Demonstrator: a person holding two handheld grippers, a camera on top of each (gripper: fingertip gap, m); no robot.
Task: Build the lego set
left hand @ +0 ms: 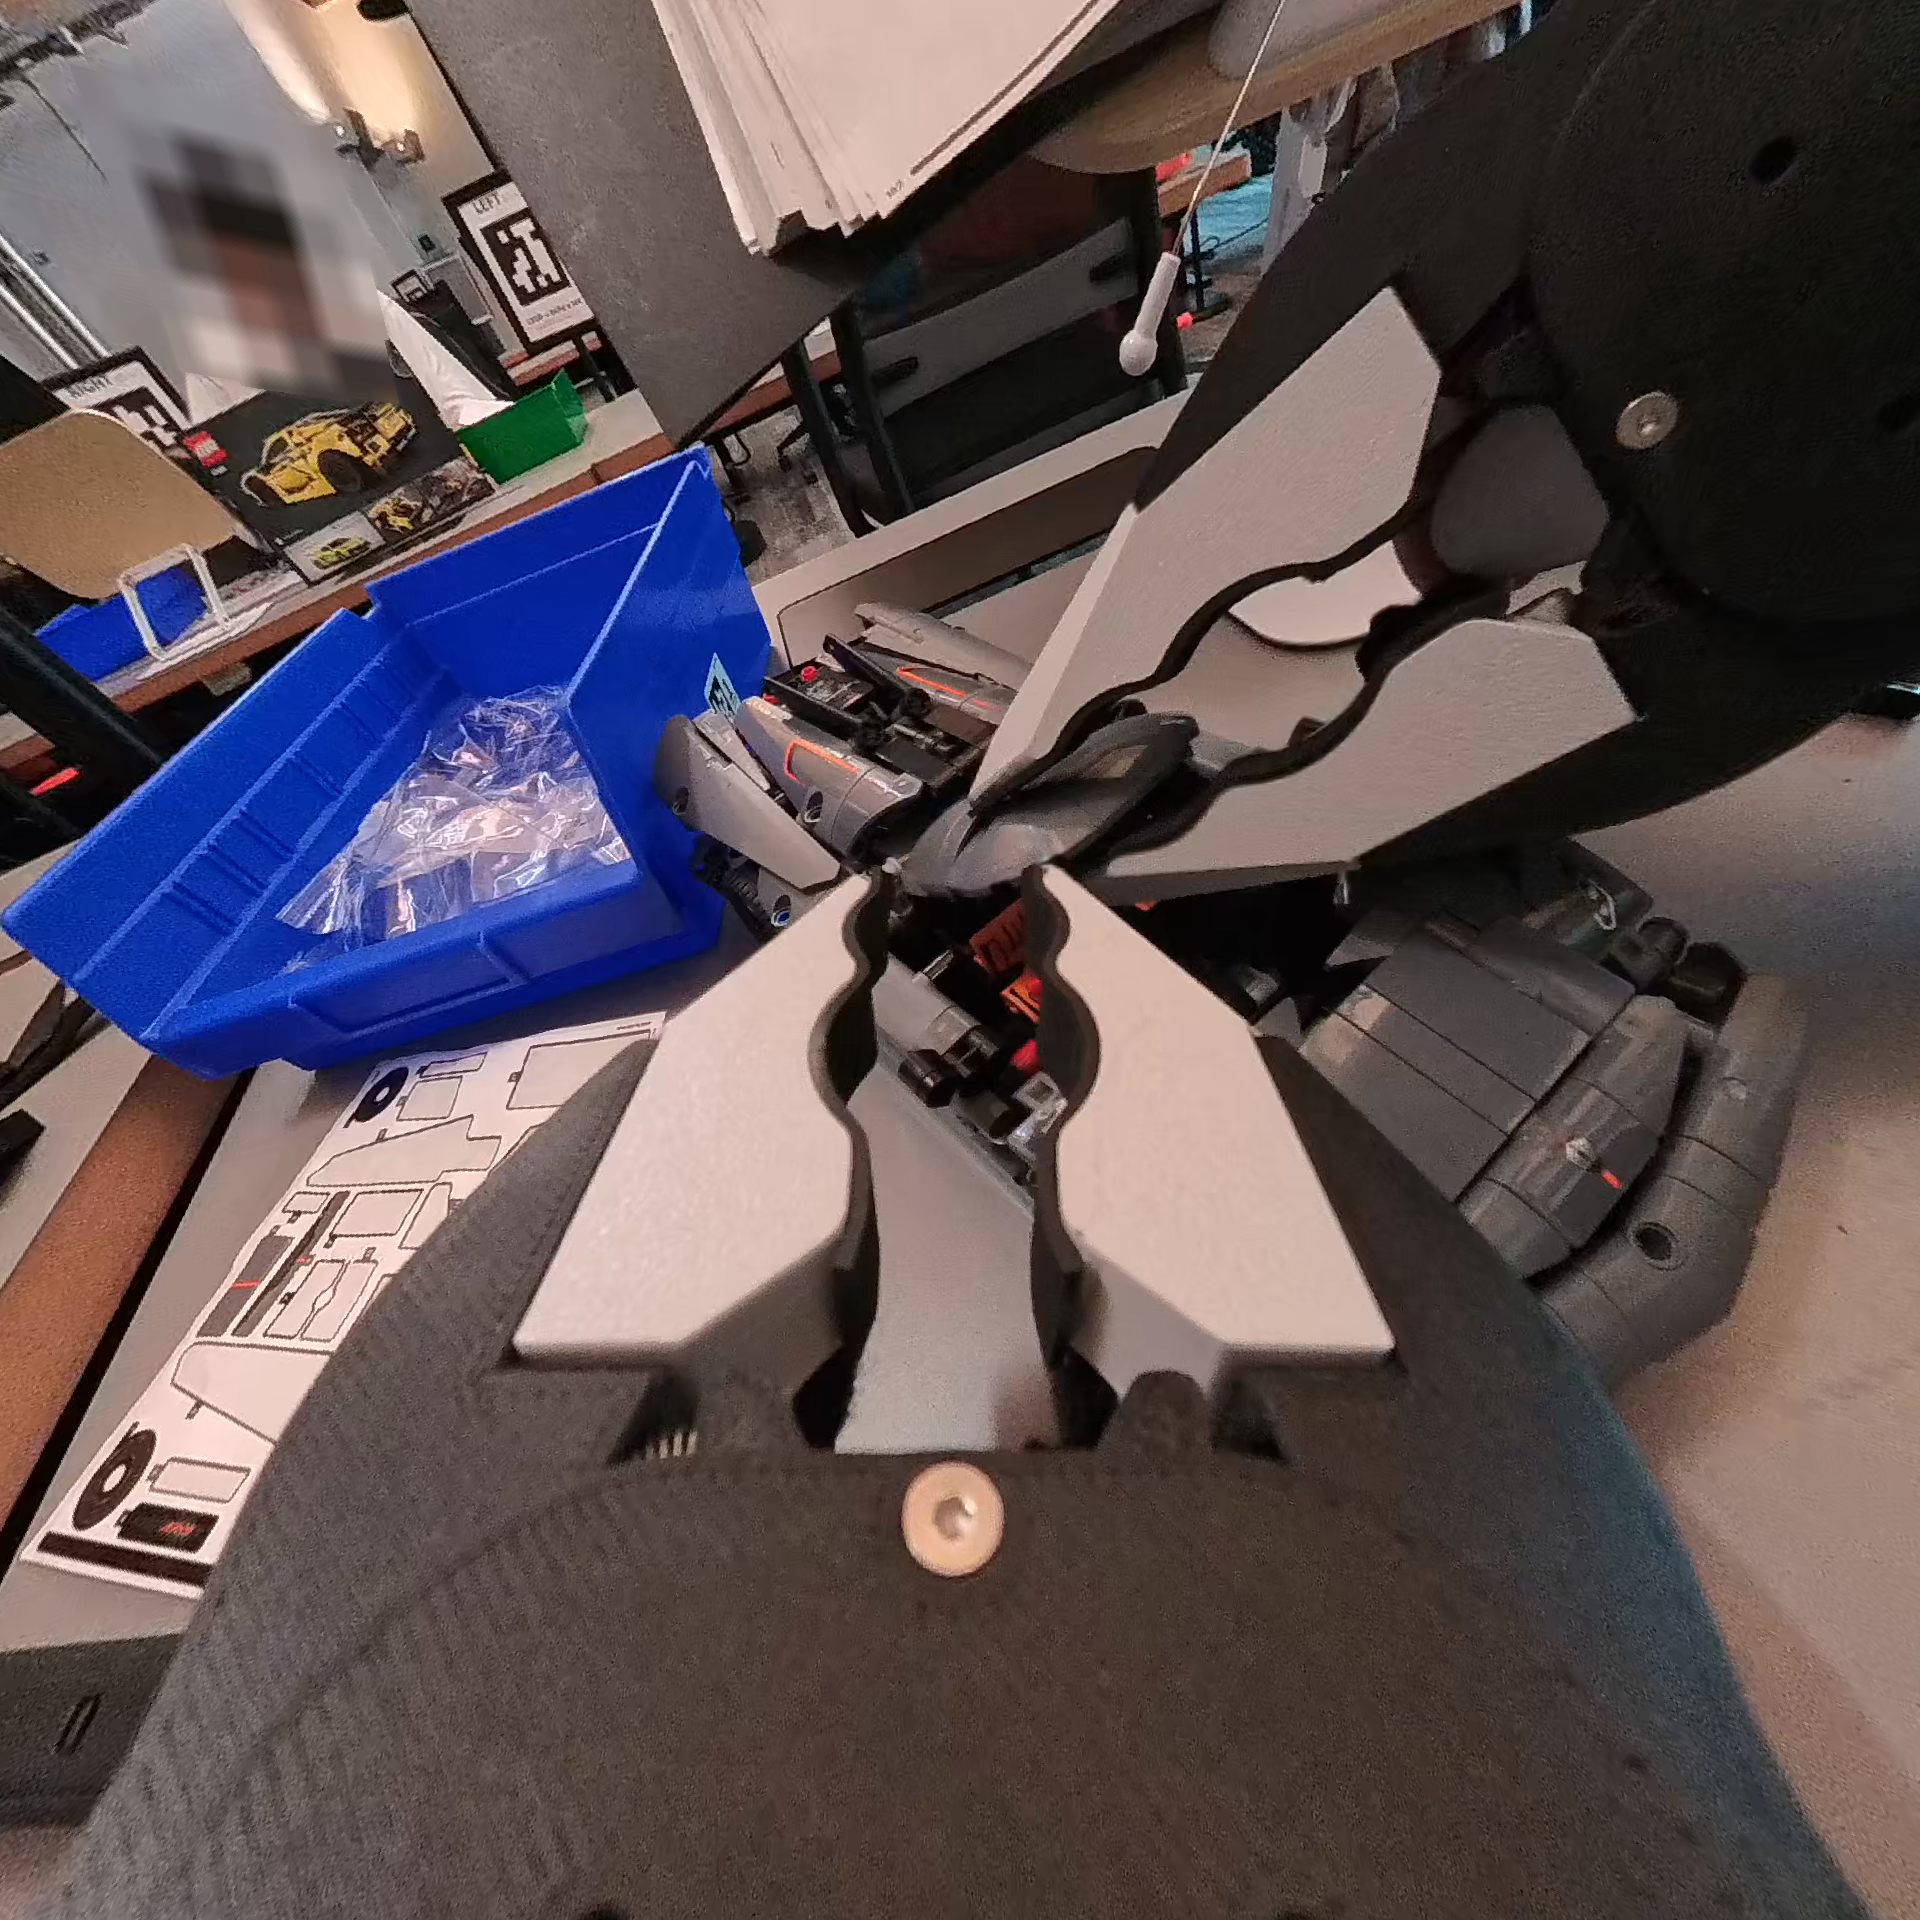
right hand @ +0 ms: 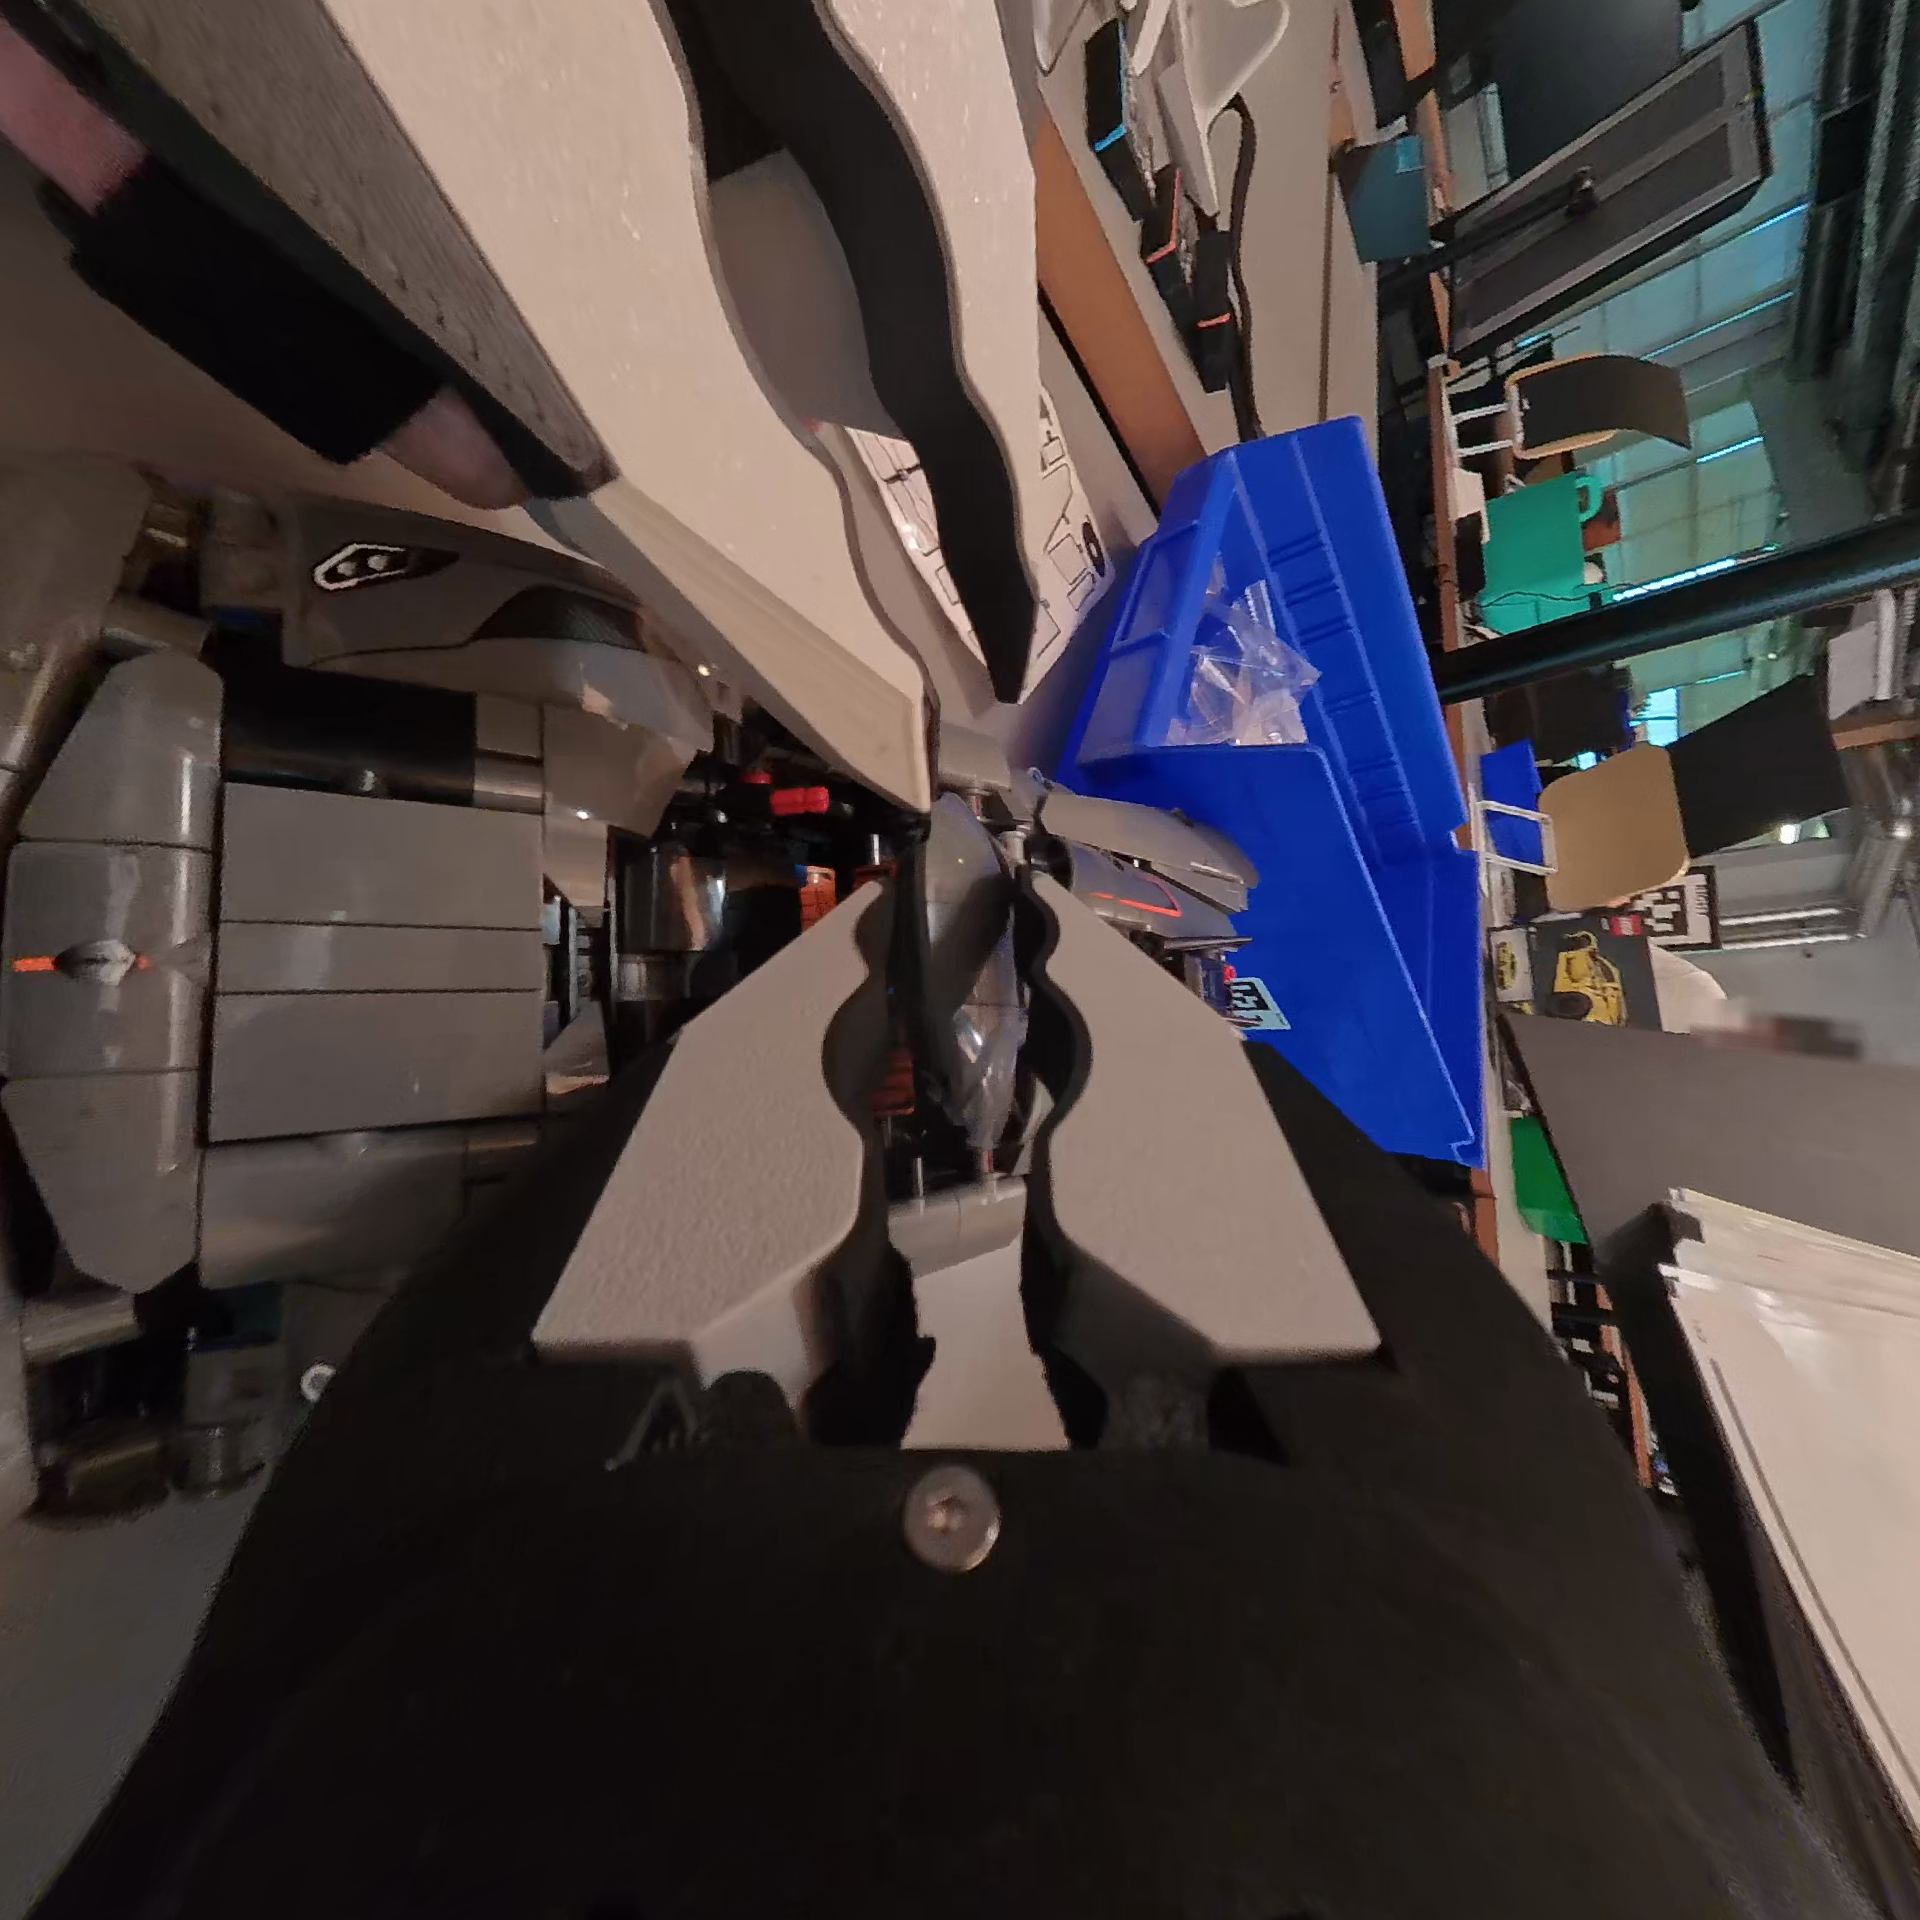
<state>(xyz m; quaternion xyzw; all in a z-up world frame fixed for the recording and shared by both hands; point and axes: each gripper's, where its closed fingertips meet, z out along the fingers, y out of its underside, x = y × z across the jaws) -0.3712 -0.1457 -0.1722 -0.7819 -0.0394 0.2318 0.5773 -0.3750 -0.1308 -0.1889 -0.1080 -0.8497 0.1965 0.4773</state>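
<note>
A large dark grey lego car (left hand: 1475, 1049) lies on the table, its open inside showing black and orange parts; it also shows in the right wrist view (right hand: 364, 956). My right gripper (right hand: 956, 888) is shut on a curved grey panel (right hand: 971, 935) and holds it over the car's open middle. In the left wrist view the right gripper (left hand: 1039, 831) reaches in from the upper right with the panel (left hand: 977, 852). My left gripper (left hand: 958, 873) is open, its tips right at the panel's end. The left gripper (right hand: 966, 743) meets the panel tip to tip.
A blue bin (left hand: 343, 748) holding empty plastic bags (left hand: 468, 821) stands beside the car, also in the right wrist view (right hand: 1351, 935). A sticker sheet (left hand: 312, 1226) lies in front of it. An open instruction booklet (left hand: 883, 104) leans behind. A lego box (left hand: 332, 468) and green bin (left hand: 525, 426) sit farther back. Less than 4 cm separates the two grippers' tips.
</note>
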